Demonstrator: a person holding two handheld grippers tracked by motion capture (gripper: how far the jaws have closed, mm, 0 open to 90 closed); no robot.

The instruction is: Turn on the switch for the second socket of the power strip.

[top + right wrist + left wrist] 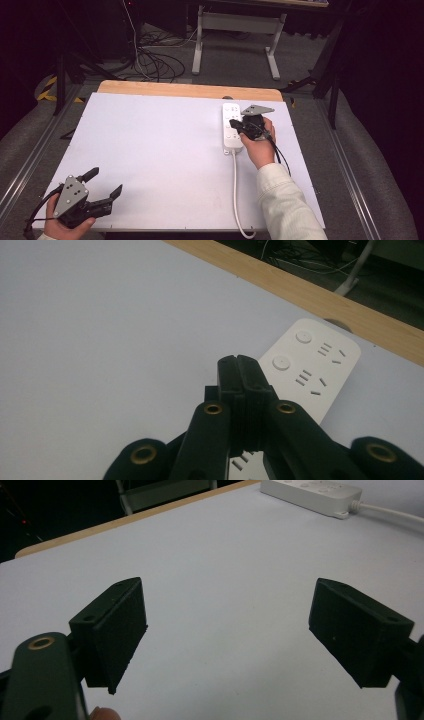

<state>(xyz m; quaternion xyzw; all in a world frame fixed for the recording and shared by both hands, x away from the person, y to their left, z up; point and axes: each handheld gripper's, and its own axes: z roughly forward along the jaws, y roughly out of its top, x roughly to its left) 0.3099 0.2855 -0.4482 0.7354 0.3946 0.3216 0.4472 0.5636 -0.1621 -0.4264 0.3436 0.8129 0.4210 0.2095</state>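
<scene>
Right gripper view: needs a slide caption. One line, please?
Right gripper, jaws shut and empty, poised over a white power strip on the white table.

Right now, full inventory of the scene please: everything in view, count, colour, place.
power strip: 1, white, far right part of the table, long side running away from the person
power strip cord: 1, white, runs from the strip's near end to the table's near edge and over it
table: 1, white top with a wooden strip along the far edge
cables on the floor: a tangle, black and white, beyond the table
table frame legs: 1 frame, grey-white, beyond the table
left gripper: 1, black, near left corner, jaws wide apart, nothing between them
right gripper: 1, black, over the power strip, jaws closed together
hands: 2, one on each gripper; pale sleeve on the right arm
</scene>
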